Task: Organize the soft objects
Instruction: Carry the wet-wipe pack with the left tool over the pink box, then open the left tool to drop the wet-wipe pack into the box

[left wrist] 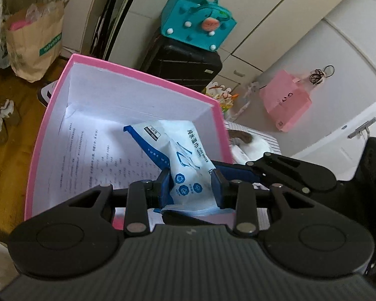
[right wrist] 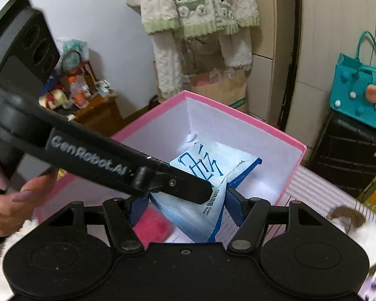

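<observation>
From the left wrist view, the left gripper (left wrist: 191, 184) has its blue pads clamped on a white and blue pack of wet wipes (left wrist: 185, 155), squeezing its near end so the wrapper bulges between them. The pack hangs tilted over and into the open pink box (left wrist: 50, 130), whose white inside holds a printed sheet of paper (left wrist: 97, 160) lying flat on the bottom. The pack's far end points toward the box's back corner; whether it touches the paper I cannot tell. Part of the right gripper (left wrist: 283, 173) reaches in from the right, close beside the pack. Behind the box a teal handbag (left wrist: 198, 25) sits on a black suitcase (left wrist: 183, 62), a brown paper bag (left wrist: 35, 42) stands on the wooden floor at left, and a small pink bag (left wrist: 285, 100) lies on the white surface at right. From the right wrist view, the right gripper (right wrist: 188, 205) also has the same pack of wet wipes (right wrist: 200, 175) between its blue pads, which press its sides near the lower end. The left gripper's (right wrist: 198, 190) black finger crosses in from the left and lies on the pack, a hand (right wrist: 10, 200) behind it at the left edge. The pack sits above the pink box's (right wrist: 238, 118) open top. A fluffy cream garment (right wrist: 195, 12) hangs on the wall behind.
</observation>
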Tool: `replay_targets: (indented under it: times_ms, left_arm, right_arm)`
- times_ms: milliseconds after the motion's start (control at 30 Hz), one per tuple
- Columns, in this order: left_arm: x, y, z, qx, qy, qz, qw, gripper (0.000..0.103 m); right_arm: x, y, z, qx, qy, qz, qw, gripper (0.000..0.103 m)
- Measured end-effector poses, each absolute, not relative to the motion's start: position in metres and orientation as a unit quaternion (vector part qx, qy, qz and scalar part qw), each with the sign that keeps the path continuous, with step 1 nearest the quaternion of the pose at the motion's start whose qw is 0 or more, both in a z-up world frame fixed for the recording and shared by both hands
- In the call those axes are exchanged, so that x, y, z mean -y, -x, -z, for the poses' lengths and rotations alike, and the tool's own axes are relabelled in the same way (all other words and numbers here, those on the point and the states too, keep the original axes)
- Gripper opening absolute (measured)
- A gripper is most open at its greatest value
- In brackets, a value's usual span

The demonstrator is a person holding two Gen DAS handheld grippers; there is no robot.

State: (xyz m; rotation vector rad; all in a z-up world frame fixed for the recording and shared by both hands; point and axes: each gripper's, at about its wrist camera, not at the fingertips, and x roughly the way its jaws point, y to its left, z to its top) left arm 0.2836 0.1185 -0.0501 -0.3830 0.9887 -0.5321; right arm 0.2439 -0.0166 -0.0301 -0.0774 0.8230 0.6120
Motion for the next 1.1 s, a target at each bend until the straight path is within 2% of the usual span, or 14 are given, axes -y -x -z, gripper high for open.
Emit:
replay_targets:
  times_ms: [367, 567, 767, 1100]
  left_arm:
    - [-0.103, -0.301, 0.07, -0.488, 0.141, 0.246, 0.826, 0.034]
    - [-0.103, -0.285, 0.057, -0.475, 0.102, 0.225, 0.845, 0.05]
    - [-0.109, -0.262, 0.033, -0.46, 0.085, 0.22, 0.856, 0.05]
    - [-0.105, -0.2, -0.018, -0.45, 0.015, 0.201, 0.87, 0.051]
  right_arm:
    - [-0.011, -0.259, 0.052, -0.395, 0.137, -0.253, 0.872, 0.072]
    - [-0.017, -0.254, 0.06, -0.391, 0.182, -0.242, 0.869, 0.074]
    - [0.0, -0.222, 0.041, -0.354, 0.18, -0.265, 0.879, 0.074]
    - [0.05, -0.18, 0.002, -0.351, 0.107, -0.315, 0.875, 0.074]
